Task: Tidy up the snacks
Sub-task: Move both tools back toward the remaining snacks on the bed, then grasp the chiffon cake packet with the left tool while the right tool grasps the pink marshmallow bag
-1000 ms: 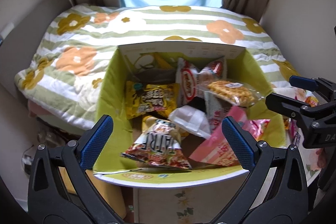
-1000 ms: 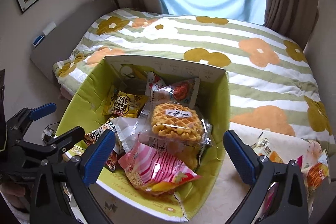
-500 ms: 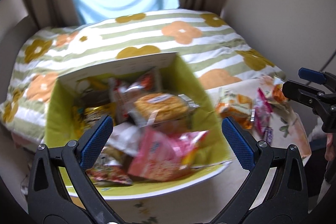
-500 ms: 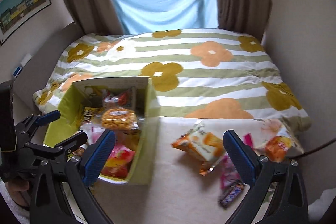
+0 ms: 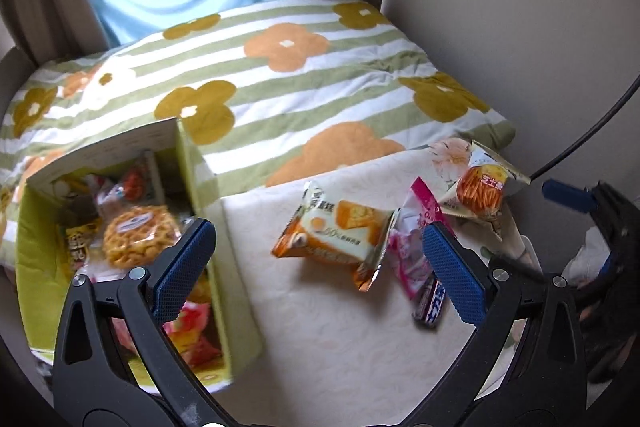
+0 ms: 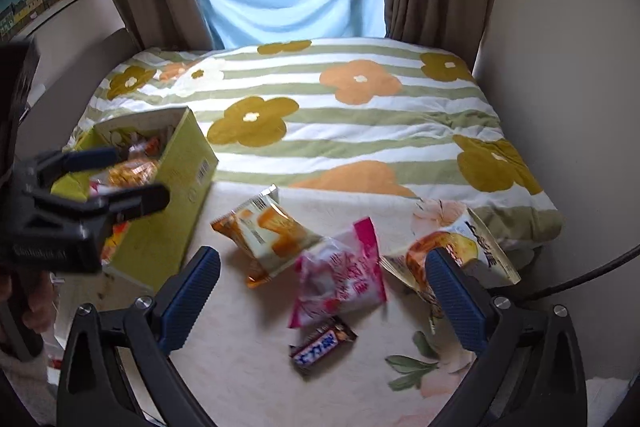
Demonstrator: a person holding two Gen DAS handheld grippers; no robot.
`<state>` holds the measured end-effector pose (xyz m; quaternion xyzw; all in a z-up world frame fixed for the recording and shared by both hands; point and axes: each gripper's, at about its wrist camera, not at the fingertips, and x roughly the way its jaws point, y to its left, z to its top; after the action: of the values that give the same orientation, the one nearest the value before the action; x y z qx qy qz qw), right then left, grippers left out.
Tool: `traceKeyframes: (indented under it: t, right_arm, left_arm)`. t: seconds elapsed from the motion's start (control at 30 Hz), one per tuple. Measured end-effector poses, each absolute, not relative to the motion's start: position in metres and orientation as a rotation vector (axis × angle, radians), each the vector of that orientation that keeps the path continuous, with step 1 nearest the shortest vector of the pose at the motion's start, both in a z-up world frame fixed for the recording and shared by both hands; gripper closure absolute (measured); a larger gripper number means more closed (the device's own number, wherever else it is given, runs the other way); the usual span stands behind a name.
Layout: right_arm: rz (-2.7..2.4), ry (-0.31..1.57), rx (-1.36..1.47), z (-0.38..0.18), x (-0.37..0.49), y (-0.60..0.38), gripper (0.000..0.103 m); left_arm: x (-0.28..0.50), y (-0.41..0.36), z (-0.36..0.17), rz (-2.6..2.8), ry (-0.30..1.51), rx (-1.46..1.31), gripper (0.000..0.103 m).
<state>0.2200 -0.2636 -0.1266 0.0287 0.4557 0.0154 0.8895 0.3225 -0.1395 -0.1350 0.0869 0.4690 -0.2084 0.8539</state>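
Both views have swung away from the open yellow-green cardboard box, which a second ago filled them, toward the loose snacks on the cream floral-printed tabletop; this suggests the packing of one item is over and the next pickup is being chosen. The left tongs stand wide apart and hold nothing, and the right tongs are likewise wide and empty. The box now lies to the left of both tongs, already crowded with packets, among them a round golden waffle-like snack in clear wrap. Four items remain outside it. One orange-and-white foil cracker packet lies ahead of the right tongs, between their tips and slightly left. One pink-and-white plastic candy bag lies directly ahead of them. One small dark-wrapped chocolate bar lies nearest, between the tips. One cream-and-orange crinkled chip bag lies partly behind the right-hand fingertip. Beyond the tabletop lies a bed with a green-striped flowered quilt. The count inside the box cannot be made, since motion blur softens that area.
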Motion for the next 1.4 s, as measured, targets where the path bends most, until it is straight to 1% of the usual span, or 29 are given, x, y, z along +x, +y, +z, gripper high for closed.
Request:
traceKeyframes:
  t: [0.1, 0.3, 0.4, 0.63, 1.0, 1.4]
  right_arm:
    - [0.067, 0.967, 0.054, -0.154, 0.215, -0.278, 0.001]
    - [0.068, 0.987, 0.083, -0.185, 0.212, -0.283, 0.001]
    - [0.076, 1.000, 0.092, -0.209, 0.211, -0.282, 0.001]
    - [0.040, 1.018, 0.113, -0.239, 0.217, -0.278, 0.001]
    - [-0.012, 1.030, 0.075, -0.267, 0.234, -0.260, 0.001]
    - [-0.056, 1.035, 0.025, -0.275, 0.245, -0.257, 0.001]
  left_arm:
    - [0.330, -0.162, -0.146, -0.438, 1.025, 0.208, 0.000]
    - [0.350, -0.197, -0.194, -0.413, 1.151, 0.297, 0.000]
    - [0.359, -0.205, -0.217, -0.414, 1.198, 0.344, 0.000]
    - [0.377, -0.220, -0.266, -0.423, 1.313, 0.467, 0.000]
    - [0.401, -0.220, -0.292, -0.497, 1.444, 0.449, 0.000]
    - [0.405, -0.210, -0.293, -0.510, 1.470, 0.462, 0.000]
